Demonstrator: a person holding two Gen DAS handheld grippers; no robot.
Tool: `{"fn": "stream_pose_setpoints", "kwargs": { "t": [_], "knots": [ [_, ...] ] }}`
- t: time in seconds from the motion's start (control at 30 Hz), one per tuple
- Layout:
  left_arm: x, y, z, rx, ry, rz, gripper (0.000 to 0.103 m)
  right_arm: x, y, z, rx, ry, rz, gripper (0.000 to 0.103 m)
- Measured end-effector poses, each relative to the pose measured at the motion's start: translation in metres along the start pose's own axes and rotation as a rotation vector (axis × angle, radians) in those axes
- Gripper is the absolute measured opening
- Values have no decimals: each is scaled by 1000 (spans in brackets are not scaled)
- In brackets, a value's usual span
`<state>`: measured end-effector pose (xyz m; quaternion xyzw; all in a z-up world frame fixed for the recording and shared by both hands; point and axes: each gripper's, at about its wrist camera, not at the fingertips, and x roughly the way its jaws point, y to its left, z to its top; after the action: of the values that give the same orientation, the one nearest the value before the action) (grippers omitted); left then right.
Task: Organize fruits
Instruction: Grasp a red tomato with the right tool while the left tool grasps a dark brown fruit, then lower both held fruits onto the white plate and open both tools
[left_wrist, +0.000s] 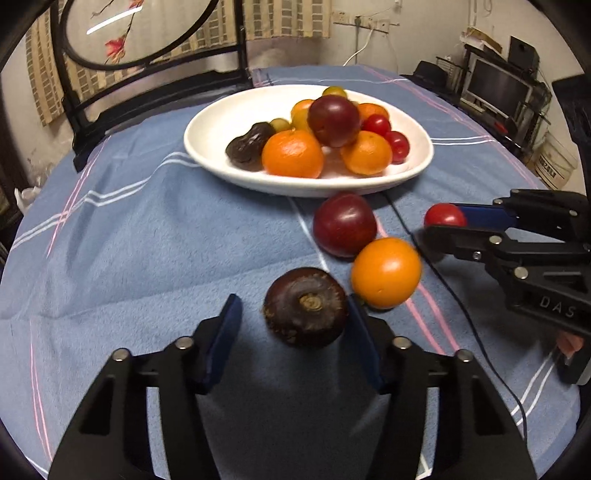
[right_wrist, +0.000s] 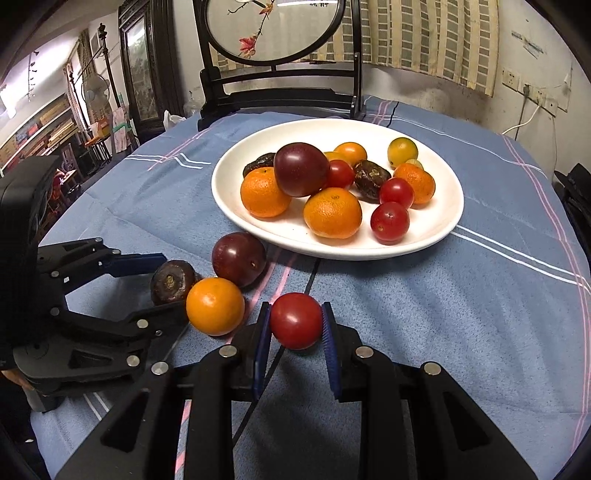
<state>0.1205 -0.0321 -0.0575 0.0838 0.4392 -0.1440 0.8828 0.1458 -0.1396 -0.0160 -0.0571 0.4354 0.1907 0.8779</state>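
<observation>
Only thing I'm reading here is "DAS" in pale letters on the black body of my right gripper (left_wrist: 443, 229), showing in the left wrist view. The white bucket (left_wrist: 556, 158) is carrying a label too, but it's blurring out.

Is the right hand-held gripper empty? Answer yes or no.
No: the right hand-held gripper is shut on a cherry tomato, clamped between its blue pads.

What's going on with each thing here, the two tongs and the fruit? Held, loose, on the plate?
Right tongs: shut on the cherry tomato.
Left tongs: around the water chestnut, left pad not touching.
Loose plum: on the cloth, beside the plate.
Loose orange: on the cloth, touching the plum.
White plate: on the cloth, loaded with fruit.
</observation>
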Motion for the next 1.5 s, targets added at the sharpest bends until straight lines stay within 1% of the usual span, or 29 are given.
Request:
{"fn": "stream_pose_setpoints", "kwargs": {
  "t": [0.03,0.1,0.23,0.37,0.47,0.57,0.7,0.73,0.83,0.93,1.07,1.17,1.23,1.27,1.3,1.33,1.37,1.4,1.43,1.5],
  "knots": [
    [-1,-1,0,5,-5,-11,43,0,0,0,-1,-2,-3,27],
    [-4,1,0,-12,-24,25,43,-1,-1,0,2,-5,-8,27],
    [-12,11,1,-67,-48,30,43,-4,-2,0,10,-17,-13,27],
    [-31,14,10,-74,-96,33,43,-13,-6,1,34,-60,-14,27],
    [-44,11,22,-66,-132,15,43,-25,-12,6,74,-121,6,27],
    [-50,7,39,-51,-160,8,43,-37,-18,11,117,-181,7,27],
    [-52,9,68,-64,-193,2,43,-46,-28,30,161,-227,2,27],
    [-50,12,79,-80,-201,-1,43,-46,-30,37,160,-226,-1,27],
    [-36,23,104,-140,-192,-11,43,-36,-37,60,164,-224,-15,27],
    [-18,33,124,-178,-169,12,43,-19,-44,80,185,-202,-8,27],
    [5,43,138,-196,-136,44,43,10,-58,97,237,-169,1,27],
    [20,46,144,-200,-118,63,43,28,-65,101,265,-137,10,27],
    [30,47,147,-205,-107,73,43,39,-68,101,287,-121,18,29],
    [32,48,147,-210,-107,76,45,43,-70,101,303,-115,24,30],
    [34,49,148,-220,-115,83,58,47,-72,101,320,-106,37,39],
    [33,50,147,-227,-126,89,71,49,-73,101,335,-104,45,41],
    [30,50,146,-241,-147,104,74,49,-75,101,356,-107,51,41],
    [28,50,145,-246,-155,109,75,49,-75,102,362,-110,59,43],
    [25,48,143,-244,-154,100,75,46,-75,101,369,-118,79,46],
    [20,45,141,-231,-149,88,75,39,-75,99,372,-133,64,49]
  ]
}}
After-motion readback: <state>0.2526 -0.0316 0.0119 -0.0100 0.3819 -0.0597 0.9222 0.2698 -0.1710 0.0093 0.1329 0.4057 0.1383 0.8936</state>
